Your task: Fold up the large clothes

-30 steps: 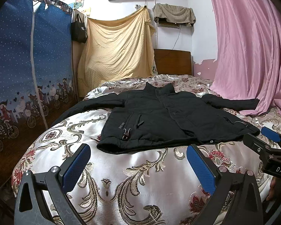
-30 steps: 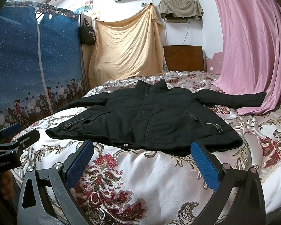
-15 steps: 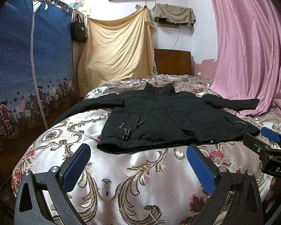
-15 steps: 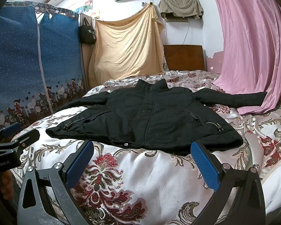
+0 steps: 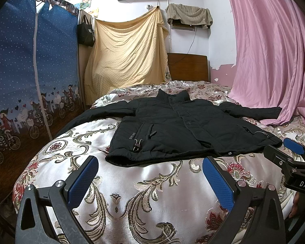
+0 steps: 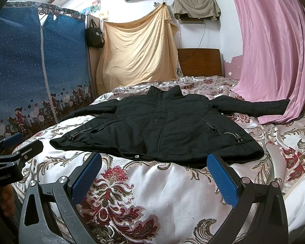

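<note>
Both claws hang at the foot of the bed, and over the last second nothing about them has shifted: same height, same aim, same wide gape. The left claw (image 5: 150, 181) has its blue pads (image 5: 82, 181) spread far apart with nothing between them, hovering over bare bedspread just short of the jacket's hem. The right claw (image 6: 154, 178) is the same, jaws splayed and empty, its pads (image 6: 222, 180) close to the hem's right corner but not touching the cloth. Each claw shows at the edge of the other's view, so they sit side by side, well apart.

Beyond them the black jacket (image 5: 185, 130) lies face up on the floral bedspread (image 5: 144, 195), zipped, collar toward the wooden headboard (image 5: 188, 67), hem toward the claws. Both sleeves are stretched out sideways; the one on the right reaches to the pink curtain (image 5: 274, 50) and seems to rest against its draped edge, while the other trails toward the blue wardrobe (image 5: 30, 71) at the bed's left side. The jacket has not stirred either.

To my eye that stillness means folding has not begun: the garment is laid out flat and ready, and the person is poised. A sleeve brought in across the chest looks the likely first fold, and the padded cloth may spring back.
</note>
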Demonstrator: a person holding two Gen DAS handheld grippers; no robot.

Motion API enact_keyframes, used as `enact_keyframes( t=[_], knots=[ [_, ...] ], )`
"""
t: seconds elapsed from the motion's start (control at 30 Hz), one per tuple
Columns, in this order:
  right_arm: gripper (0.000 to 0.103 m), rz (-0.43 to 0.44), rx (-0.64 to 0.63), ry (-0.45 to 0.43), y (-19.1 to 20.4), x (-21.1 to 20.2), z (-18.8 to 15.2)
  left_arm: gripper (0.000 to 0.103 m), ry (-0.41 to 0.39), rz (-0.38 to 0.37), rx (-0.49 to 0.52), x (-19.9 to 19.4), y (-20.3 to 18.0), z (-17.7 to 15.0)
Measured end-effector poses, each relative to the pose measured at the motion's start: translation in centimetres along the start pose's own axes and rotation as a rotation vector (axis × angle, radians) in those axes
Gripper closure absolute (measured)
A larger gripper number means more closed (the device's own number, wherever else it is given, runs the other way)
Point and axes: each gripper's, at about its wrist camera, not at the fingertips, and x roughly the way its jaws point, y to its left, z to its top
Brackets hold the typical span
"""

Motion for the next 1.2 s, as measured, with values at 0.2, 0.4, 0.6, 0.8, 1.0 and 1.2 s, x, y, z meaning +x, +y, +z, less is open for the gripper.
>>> enact_keyframes(
  t=[0.2,0.4,0.6,0.8,1.0,1.2],
  knots=[
    [0.001,0.001,-0.001,0.001,0.2,0.0,-0.1,0.0,0.0,0.0,0.0,0.0,0.0,0.0],
    [0.001,0.0,0.0,0.002,0.1,0.0,0.0,0.0,0.003,0.001,-0.001,0.0,0.0,0.0],
    [0.001,-0.007,0.009,0.035,0.4,0.5,-0.9,0.0,0.029,0.006,-0.002,0.6,0.1,0.0],
    [0.001,-0.115,-0.015,0.168,0.8,1.9,0.1,0.0,0.114,0.021,0.03,2.1,-0.3,1.2],
    [0.001,-0.203,-0.023,0.237,-0.3,2.1,2.4,0.0,0.174,-0.003,0.033,3.7,-0.6,4.3],
    [0.001,-0.236,-0.052,0.249,-2.2,4.2,5.7,0.0,0.224,-0.018,0.023,6.8,-2.0,8.3]
  ],
)
